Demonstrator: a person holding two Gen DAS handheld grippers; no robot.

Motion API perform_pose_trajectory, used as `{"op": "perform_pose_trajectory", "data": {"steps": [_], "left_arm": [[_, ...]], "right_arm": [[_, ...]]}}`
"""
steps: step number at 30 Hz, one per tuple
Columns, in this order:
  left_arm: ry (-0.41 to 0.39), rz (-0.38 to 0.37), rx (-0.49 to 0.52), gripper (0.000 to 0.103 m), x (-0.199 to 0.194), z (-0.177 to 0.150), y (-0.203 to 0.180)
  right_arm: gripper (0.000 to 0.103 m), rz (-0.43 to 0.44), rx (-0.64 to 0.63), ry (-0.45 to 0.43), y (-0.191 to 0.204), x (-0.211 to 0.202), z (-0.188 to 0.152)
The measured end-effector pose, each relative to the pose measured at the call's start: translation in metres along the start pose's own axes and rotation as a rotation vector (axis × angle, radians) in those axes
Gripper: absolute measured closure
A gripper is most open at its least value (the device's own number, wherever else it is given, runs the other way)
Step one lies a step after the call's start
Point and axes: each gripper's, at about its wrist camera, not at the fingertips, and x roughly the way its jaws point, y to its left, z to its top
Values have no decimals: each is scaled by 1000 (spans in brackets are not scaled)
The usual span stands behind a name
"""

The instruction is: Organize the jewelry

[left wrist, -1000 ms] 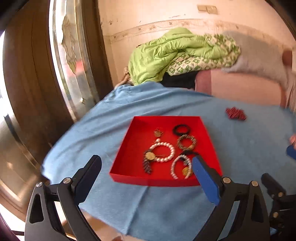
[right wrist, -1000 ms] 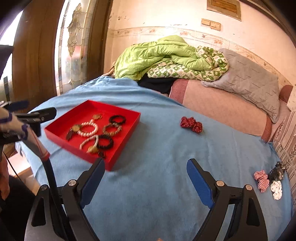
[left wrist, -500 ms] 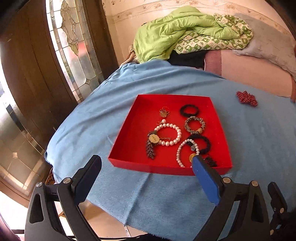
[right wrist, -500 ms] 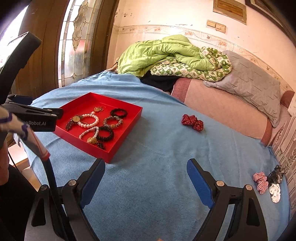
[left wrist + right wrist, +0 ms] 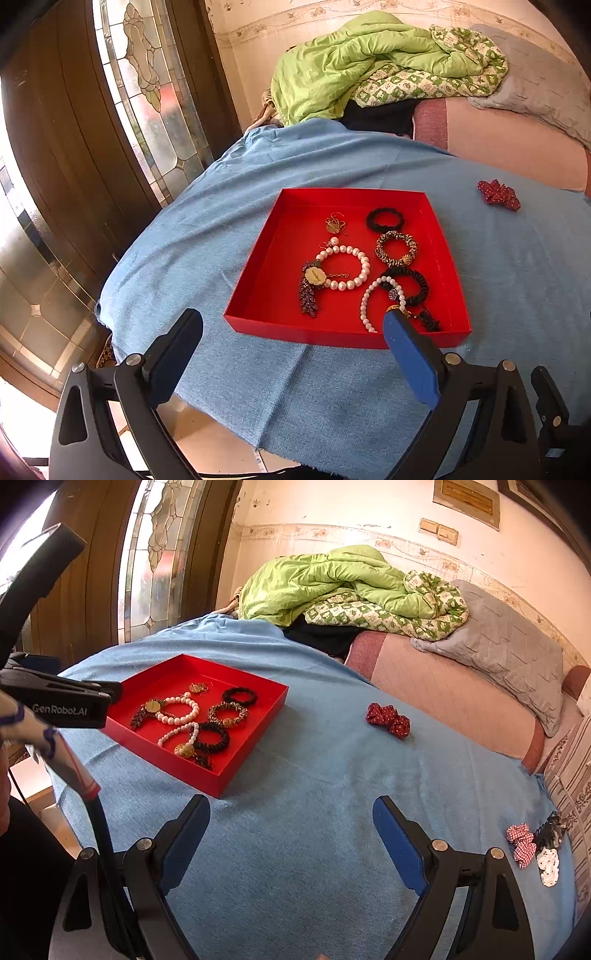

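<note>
Spread over the bed, a light blue woven cloth (image 5: 317, 812); near its left corner, a shallow square red cardboard tray (image 5: 280, 258) holding the jewelry. Inside the tray: a white pearl bracelet with a gold oval tag and a dark beaded tassel (image 5: 345, 267) at the middle, a small gold earring (image 5: 334, 225) toward the far wall, a plain black hair tie (image 5: 385, 219) at the far right, a black-and-gold patterned scrunchie (image 5: 396, 248) just nearer, then a black ruffled scrunchie (image 5: 417, 286) overlapped by a second white pearl strand with a gold charm (image 5: 369, 299). Left tongs (image 5: 291, 347) gaping wide and empty, low over the cloth just short of the tray's near wall — right-hand blue pad overlapping the near right corner in the left wrist view. Right tongs (image 5: 291, 830) likewise spread apart, gripping nothing, above bare cloth to the right of the tray. Outside the tray, well apart from it: a dark red polka-dot scrunchie (image 5: 388, 720) on the cloth toward the pillows, and at the far right edge a red-and-white checked scrunchie (image 5: 521, 843) beside a white spotted piece (image 5: 548, 866) and a small dark clip (image 5: 550, 832). Behind, a crumpled lime-green quilt (image 5: 332, 583) and a grey quilted pillow (image 5: 513, 653).
</note>
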Motion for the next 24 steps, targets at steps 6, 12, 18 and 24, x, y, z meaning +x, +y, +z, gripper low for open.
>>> {"op": "perform_pose_trajectory", "data": {"steps": [6,12,18,24], "left_arm": [[1,-16,-3,5,1,1,2],[-7,-45,1,5,-1,3,-1],[-42,-66,15,5,-9,1,-2],[-51,-62,21,5,-11,-1,-1]], "right_arm": [[11,-13,-12,-16,0,-1,0],[11,-9,26,-39,-5,-10,5],[11,9,101,-70,-14,-23,12],[11,7,105,-78,-10,-29,11]]}}
